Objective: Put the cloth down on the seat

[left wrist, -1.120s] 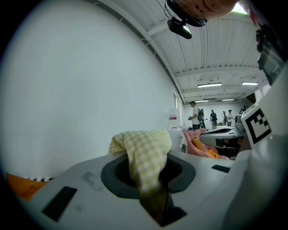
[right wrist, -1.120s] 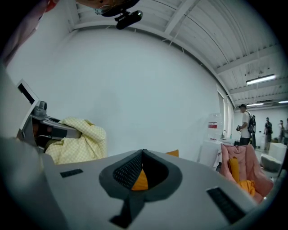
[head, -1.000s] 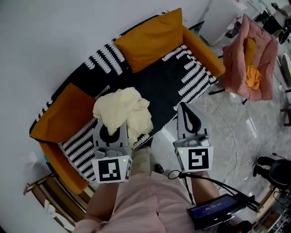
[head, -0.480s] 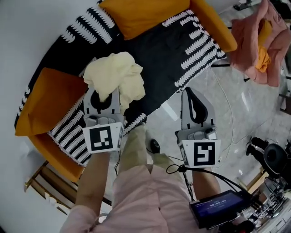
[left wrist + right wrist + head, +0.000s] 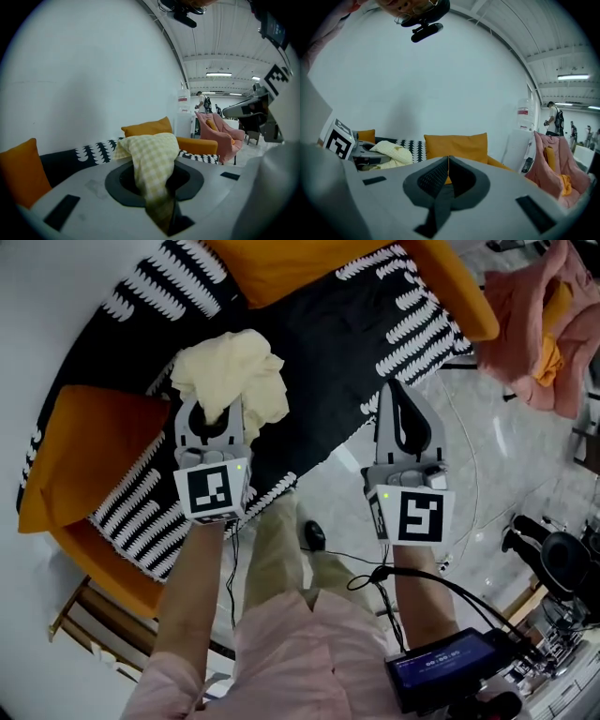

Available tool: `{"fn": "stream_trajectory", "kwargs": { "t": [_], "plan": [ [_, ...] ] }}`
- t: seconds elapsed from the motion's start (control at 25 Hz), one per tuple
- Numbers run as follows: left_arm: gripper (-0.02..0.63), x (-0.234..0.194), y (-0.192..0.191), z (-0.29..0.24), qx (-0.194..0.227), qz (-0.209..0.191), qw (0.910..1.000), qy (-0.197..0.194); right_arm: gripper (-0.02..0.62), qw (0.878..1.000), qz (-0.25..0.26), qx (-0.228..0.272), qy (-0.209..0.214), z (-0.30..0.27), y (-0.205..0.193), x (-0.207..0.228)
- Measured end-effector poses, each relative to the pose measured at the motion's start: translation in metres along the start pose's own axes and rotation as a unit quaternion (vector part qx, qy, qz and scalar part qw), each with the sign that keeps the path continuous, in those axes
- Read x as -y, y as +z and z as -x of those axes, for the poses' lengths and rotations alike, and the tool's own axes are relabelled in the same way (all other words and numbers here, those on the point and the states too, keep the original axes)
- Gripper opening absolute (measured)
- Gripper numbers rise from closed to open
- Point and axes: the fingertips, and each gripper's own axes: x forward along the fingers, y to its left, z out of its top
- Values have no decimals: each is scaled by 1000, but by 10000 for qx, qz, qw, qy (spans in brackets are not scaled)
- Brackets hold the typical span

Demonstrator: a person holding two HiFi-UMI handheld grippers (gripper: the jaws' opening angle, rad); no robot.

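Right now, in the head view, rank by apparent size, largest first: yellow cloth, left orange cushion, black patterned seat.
1. black patterned seat
2. left orange cushion
3. yellow cloth, held nearer the camera, yet smallest

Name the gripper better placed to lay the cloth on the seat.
Left: the left gripper grips the cloth over the seat; the right gripper is shut and empty.

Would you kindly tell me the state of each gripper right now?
Left gripper: closed on the yellow cloth.
Right gripper: closed, holding nothing.
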Motion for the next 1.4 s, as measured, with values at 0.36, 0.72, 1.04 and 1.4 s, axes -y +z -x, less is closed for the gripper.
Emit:
{"fn": "stream_trajectory", "kwargs": {
  "t": [0.36, 0.72, 1.04, 1.4],
  "plan": [
    [98, -15, -45, -30, -310, -62, 9995, -26, 9, 10000, -46, -57, -53, -31, -15, 6],
    [100, -24, -84, -54, -601, -111, 9981, -44, 22, 9993, 106, -287, 230, -101, -94, 3],
    [103, -29, -106, -67, -707, -292, 9970, -63, 26, 9981, 169, -531, 278, -109, -117, -5],
    [241, -36, -105, -57, -848, -296, 9958, 187, 26, 9982, 186, -461, 326, -103, -109, -13]
  ]
}}
